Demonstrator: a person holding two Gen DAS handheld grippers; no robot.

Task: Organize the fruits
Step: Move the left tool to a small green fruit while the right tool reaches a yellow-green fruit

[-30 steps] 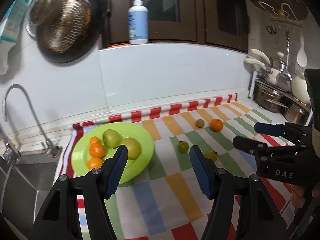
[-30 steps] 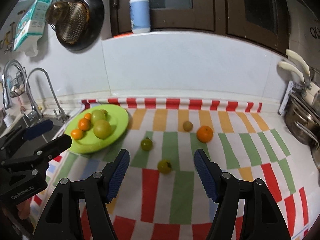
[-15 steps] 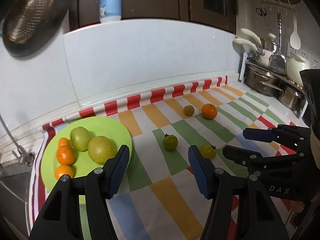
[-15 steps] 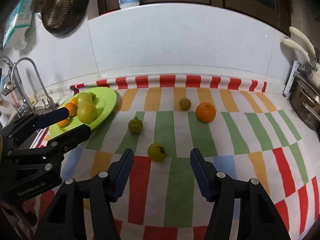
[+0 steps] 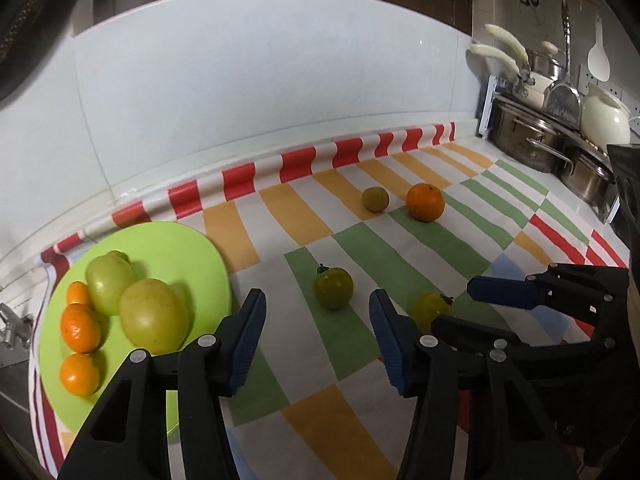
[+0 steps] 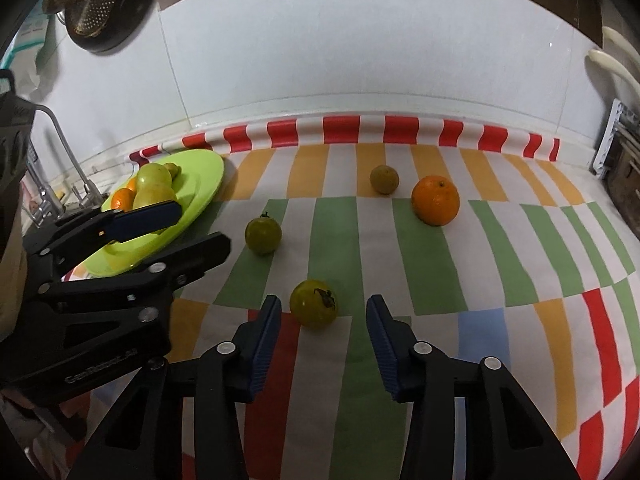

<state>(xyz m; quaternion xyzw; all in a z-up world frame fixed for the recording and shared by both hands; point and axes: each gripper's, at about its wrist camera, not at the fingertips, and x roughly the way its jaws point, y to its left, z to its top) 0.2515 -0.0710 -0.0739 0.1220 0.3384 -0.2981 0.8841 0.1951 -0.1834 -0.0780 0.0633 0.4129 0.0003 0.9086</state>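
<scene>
A yellow-green tomato (image 6: pixel 314 303) lies on the striped cloth (image 6: pixel 432 264) just ahead of the right gripper (image 6: pixel 323 322), between its fingers (image 6: pixel 267 322), which have just been closing but stand apart, untouched by it. A darker green tomato (image 5: pixel 333 287) sits ahead of the left gripper (image 5: pixel 318 318) (fingers also narrowing, nothing between them). Beyond lie an orange (image 5: pixel 425 202) and a small green fruit (image 5: pixel 375 199). Left of the left fingers, a green plate (image 5: pixel 188 256) holds more fruit.
</scene>
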